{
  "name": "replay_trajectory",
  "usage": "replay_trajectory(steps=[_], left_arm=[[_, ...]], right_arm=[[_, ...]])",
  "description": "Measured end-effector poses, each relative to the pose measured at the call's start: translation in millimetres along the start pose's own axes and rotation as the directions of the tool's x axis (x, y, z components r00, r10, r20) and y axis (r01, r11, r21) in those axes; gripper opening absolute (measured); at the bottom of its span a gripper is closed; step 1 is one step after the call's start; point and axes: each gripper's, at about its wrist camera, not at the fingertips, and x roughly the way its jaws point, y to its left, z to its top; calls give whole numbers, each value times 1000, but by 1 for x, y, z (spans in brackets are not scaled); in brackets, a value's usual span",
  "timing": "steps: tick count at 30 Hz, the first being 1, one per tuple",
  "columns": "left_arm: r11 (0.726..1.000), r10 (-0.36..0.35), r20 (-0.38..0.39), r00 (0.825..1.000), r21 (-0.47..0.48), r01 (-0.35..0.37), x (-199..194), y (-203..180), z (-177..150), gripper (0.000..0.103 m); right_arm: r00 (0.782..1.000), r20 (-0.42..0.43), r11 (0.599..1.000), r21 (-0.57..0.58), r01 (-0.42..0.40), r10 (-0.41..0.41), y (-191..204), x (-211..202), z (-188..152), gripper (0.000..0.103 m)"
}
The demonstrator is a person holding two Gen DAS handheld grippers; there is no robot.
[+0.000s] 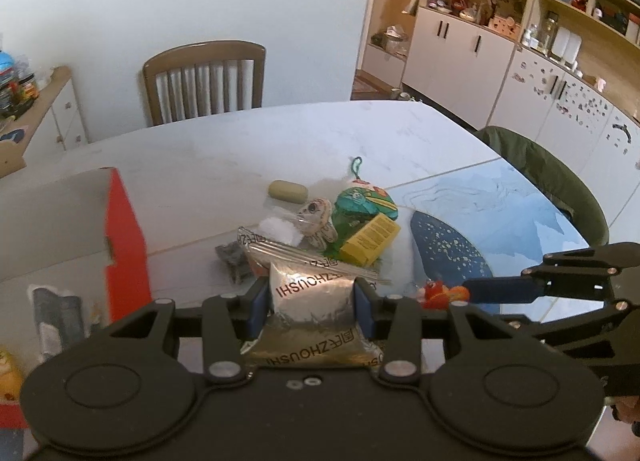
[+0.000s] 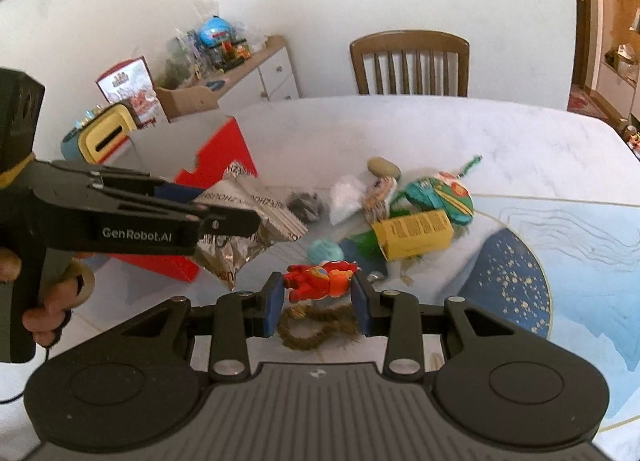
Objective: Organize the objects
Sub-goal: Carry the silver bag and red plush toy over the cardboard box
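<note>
Here the left hand-held gripper (image 1: pixel 312 301) partly hides, perhaps, a silver packet (image 1: pixel 310 293).

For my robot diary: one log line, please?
left gripper: shut on silver packet | right gripper: shut on red toy figure | red box: open

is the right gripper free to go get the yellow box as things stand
Probably not yet: the right gripper is shut on a red toy. The yellow box lies uncovered just beyond it, so the path itself looks open.

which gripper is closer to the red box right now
Left. The left gripper, shut on a silver packet, sits right beside the red box. The right gripper, holding a red toy figure, is farther toward the pile.
</note>
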Motion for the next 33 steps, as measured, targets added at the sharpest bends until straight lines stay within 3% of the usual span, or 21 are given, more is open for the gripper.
replay_trajectory(steps=[19,33], left_arm=[[988,96,27,995,-121,-92,-66,69,0,43],[958,230,34,973,-185,-220,-96,145,-2,43]], right_arm=[[994,61,990,-115,-87,94,75,-4,56,35],[987,46,964,-229,-138,152,139,30,88,35]])
